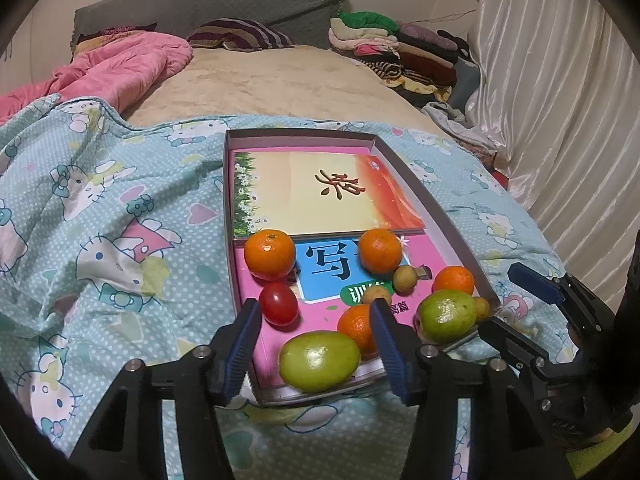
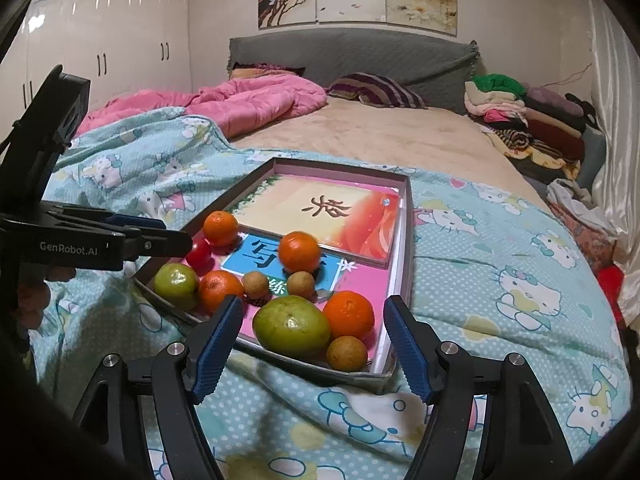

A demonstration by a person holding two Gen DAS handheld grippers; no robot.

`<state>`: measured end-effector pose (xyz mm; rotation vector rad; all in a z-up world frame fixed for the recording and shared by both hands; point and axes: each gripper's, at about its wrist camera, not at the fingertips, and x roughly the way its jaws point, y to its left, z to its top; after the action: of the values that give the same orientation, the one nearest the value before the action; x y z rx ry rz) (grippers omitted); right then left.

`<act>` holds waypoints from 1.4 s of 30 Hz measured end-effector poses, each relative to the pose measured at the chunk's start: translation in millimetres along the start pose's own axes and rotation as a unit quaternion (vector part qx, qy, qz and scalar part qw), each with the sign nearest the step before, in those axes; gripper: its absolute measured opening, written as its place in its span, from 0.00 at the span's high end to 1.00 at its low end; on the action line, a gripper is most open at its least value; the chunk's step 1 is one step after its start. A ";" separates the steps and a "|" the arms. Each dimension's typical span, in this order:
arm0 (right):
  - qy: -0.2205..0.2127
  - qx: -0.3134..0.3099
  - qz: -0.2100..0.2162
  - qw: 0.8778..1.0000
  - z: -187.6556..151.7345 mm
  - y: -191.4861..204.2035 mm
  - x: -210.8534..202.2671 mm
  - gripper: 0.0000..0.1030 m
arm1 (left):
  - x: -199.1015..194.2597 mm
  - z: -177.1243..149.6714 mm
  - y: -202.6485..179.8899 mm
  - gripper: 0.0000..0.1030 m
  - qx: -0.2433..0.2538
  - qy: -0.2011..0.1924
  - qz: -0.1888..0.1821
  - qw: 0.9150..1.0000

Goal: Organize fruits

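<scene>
A shallow box (image 1: 442, 210) on the bed holds two books with fruit on the near pink one. My left gripper (image 1: 315, 308) stands open around a green fruit (image 1: 319, 360), its pads clear of it. A red tomato (image 1: 279, 303) lies by its left finger, an orange (image 1: 354, 326) by its right. More oranges (image 1: 270, 255) and small brown fruits (image 1: 405, 278) lie farther in. My right gripper (image 2: 314, 302) is open over the box's near corner, with another green fruit (image 2: 292, 326), an orange (image 2: 349, 314) and a small brown fruit (image 2: 346, 353) between its fingers, untouched.
The box (image 2: 406, 240) rests on a cartoon-print blue blanket (image 1: 120, 220). A pink quilt (image 2: 248, 104) and striped pillow (image 2: 376, 90) lie toward the headboard. Folded clothes (image 2: 528, 120) are stacked at the far right by a white curtain (image 1: 560, 100). The left gripper (image 2: 160, 236) shows at the left edge.
</scene>
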<state>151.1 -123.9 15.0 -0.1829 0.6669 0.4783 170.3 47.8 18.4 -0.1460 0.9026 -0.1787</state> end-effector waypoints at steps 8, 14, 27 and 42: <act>-0.018 0.004 -0.005 1.000 2.5 0.4 -12.5 0.25 | -9.9 -0.9 -4.1 0.33 -0.001 -0.015 0.006 1.000; -0.029 0.009 -0.001 1.000 3.6 1.8 -19.8 0.24 | -22.6 -2.7 -9.6 0.24 0.002 -0.036 0.023 0.999; -0.061 0.037 0.005 0.997 -2.7 2.8 -46.8 0.22 | -52.1 -31.7 -23.3 0.14 0.001 -0.066 0.044 0.997; -0.021 0.053 -0.001 0.998 -48.6 15.4 -60.4 0.21 | -46.0 -97.7 -43.6 0.13 -0.010 -0.046 0.059 0.997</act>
<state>75.7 -147.8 15.4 -0.0735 0.6485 0.4434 61.2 10.2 2.6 -0.1191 0.8196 -0.0530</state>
